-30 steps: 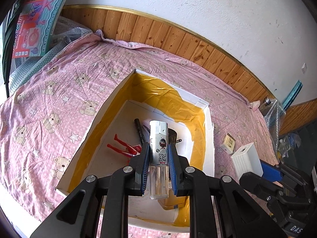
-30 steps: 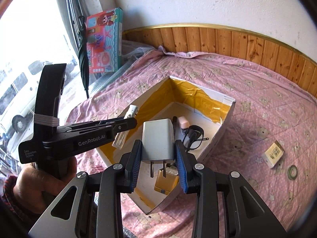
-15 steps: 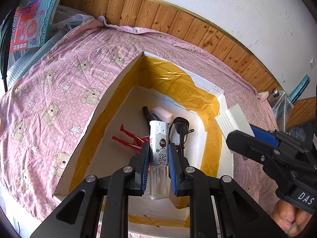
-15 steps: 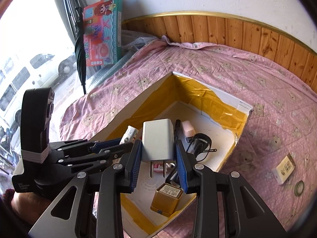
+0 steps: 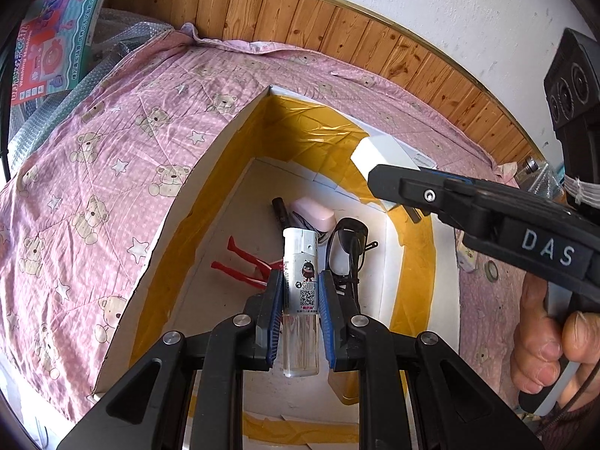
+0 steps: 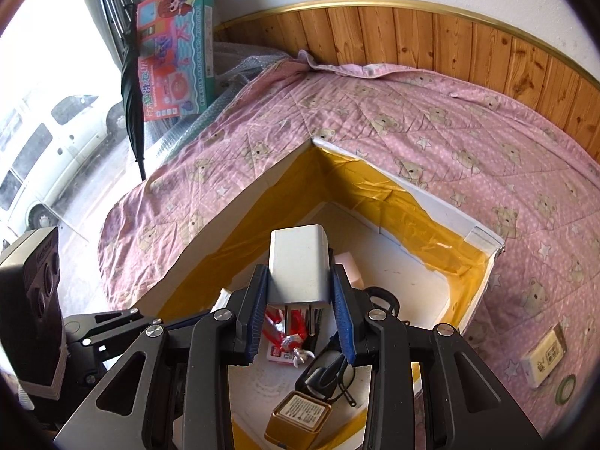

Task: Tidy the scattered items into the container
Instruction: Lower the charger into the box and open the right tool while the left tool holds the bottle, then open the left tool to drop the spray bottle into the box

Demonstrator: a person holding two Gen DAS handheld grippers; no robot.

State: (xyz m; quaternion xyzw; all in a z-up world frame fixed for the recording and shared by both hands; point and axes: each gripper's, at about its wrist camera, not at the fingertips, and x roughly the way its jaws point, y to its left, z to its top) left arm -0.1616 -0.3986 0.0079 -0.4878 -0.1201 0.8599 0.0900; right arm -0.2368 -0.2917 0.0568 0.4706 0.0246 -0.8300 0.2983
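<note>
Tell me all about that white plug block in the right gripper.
The white charger is a smooth plastic block with rounded corners and two metal prongs pointing back toward the camera. The right gripper clamps its flat sides between blue-padded fingers. It hangs above the open box, touching nothing else.

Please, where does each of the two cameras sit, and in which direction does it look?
Left wrist: on the left tongs, looking down into the box; shows its lighter, the right tongs and a hand.
Right wrist: on the right tongs, looking down into the box; shows its charger and the left tongs.
Both show the box, glasses and red clip.
</note>
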